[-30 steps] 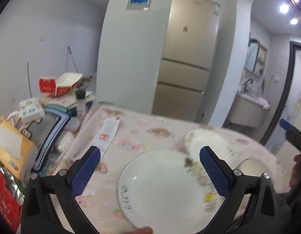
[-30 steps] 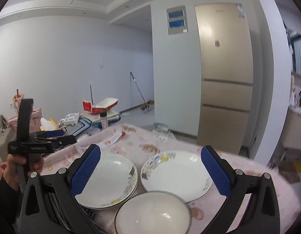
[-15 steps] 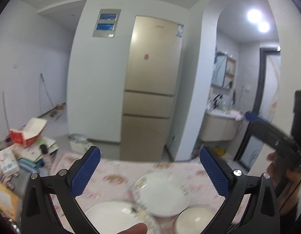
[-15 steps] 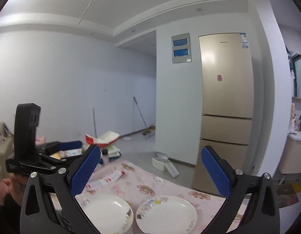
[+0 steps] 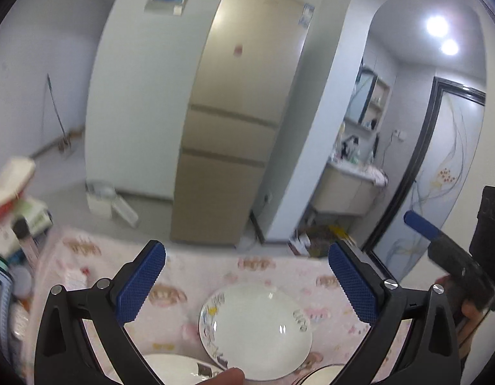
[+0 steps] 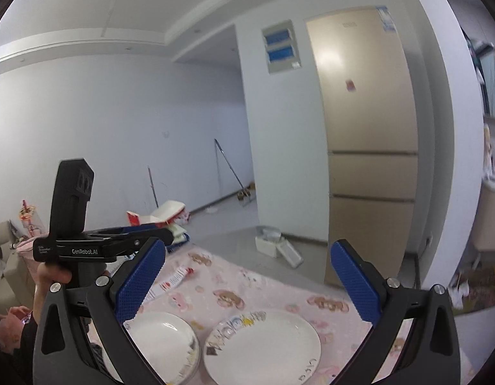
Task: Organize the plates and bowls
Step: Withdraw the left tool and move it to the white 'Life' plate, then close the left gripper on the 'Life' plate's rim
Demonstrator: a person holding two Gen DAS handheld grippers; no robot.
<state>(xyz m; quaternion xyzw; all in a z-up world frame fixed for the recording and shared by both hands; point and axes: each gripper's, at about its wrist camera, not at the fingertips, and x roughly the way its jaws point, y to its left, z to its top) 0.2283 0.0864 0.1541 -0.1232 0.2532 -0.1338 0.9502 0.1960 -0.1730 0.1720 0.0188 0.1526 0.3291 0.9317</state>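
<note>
A white plate with a cartoon rim lies on the pink tablecloth; it also shows in the right wrist view. A second white plate lies left of it, cut off at the bottom of the left wrist view. A bowl rim peeks in at the bottom right. My left gripper is open and empty, raised above the plates. My right gripper is open and empty, also raised. Each gripper shows in the other's view, the left one and the right one.
Clutter of boxes and packets crowds the table's left end. A beige fridge stands beyond the table, with a white bin on the floor. A paper leaflet lies on the cloth.
Both grippers have lifted and tilted up from the plates, so the dishes dropped toward the bottom of both views. The left view swung right, then dipped back a little. Both stayed open.
</note>
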